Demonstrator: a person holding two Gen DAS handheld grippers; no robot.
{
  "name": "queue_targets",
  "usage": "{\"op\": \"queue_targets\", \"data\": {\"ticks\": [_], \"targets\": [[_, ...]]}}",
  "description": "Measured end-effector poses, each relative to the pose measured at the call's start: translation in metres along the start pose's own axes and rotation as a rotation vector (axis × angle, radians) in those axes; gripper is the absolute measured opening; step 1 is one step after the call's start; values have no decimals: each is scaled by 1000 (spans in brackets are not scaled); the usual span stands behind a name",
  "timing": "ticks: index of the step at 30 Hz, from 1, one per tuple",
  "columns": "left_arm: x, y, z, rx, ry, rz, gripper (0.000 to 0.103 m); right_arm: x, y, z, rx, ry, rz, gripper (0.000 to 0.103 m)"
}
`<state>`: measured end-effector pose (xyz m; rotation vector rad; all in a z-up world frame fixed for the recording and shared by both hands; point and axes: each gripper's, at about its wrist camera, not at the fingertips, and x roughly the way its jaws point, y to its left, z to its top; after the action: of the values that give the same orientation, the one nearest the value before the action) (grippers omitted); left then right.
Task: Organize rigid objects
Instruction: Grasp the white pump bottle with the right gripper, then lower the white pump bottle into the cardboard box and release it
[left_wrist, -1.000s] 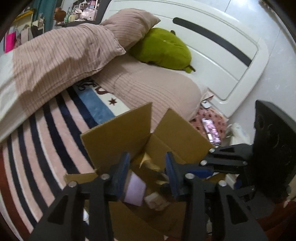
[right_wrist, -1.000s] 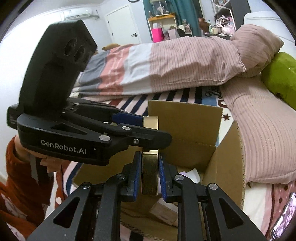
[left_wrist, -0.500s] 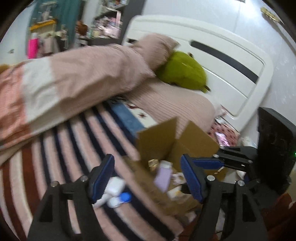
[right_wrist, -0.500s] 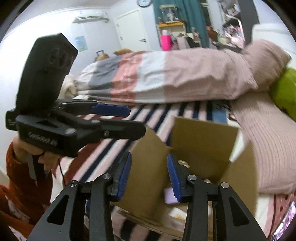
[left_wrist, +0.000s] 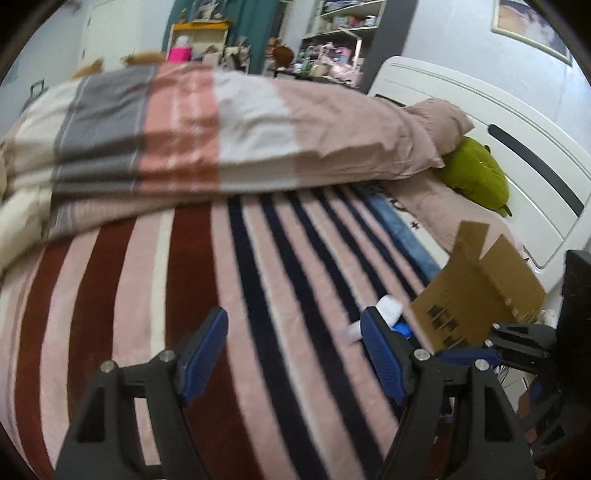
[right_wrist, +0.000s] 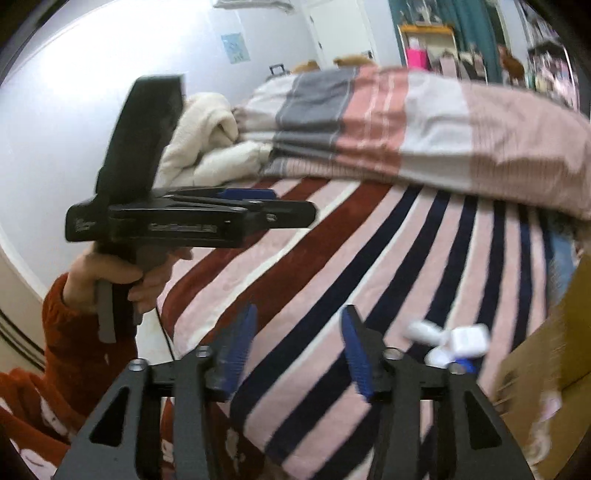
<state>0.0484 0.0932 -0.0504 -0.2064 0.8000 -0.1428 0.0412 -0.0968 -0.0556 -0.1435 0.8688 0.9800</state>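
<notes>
My left gripper (left_wrist: 295, 350) and right gripper (right_wrist: 297, 347) are both opening, nothing between them (striped blanket (left_wrist: 258, 277) below); small white items (right_wrist: 458, 341) lie beside the cardboard box (left_wrist: 480, 295).

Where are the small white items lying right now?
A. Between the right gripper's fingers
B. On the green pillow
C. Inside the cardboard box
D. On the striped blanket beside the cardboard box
D: the small white items lie on the striped blanket just outside the cardboard box, clear of the right gripper.
</notes>
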Motion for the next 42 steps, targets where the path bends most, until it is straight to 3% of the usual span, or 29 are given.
{"op": "queue_targets", "data": {"ticks": [2,9,12,23,26,31,34,37,42], "targets": [[5,13,-11,-19,7,4,78,22,-11,-11,26,20,-81,54],[25,32,-43,-47,39,-30,79,70,-69,-30,131,50,-372,54],[32,33,-48,-52,52,-49,79,81,-89,-32,155,71,-418,68],[38,25,-47,-47,58,-62,79,111,-110,-24,172,139,-359,72],[37,23,-46,-47,58,-63,79,110,-107,-24,176,127,-360,59],[34,16,-36,-33,63,-79,79,101,-85,-20,123,99,-318,59],[31,6,-26,-14,69,-119,79,83,-56,-10,60,60,-243,59],[25,-16,-13,23,76,-206,79,56,-24,5,-16,10,-164,59],[13,-61,10,109,83,-325,74,-1,16,20,-174,-77,-159,59]]}}
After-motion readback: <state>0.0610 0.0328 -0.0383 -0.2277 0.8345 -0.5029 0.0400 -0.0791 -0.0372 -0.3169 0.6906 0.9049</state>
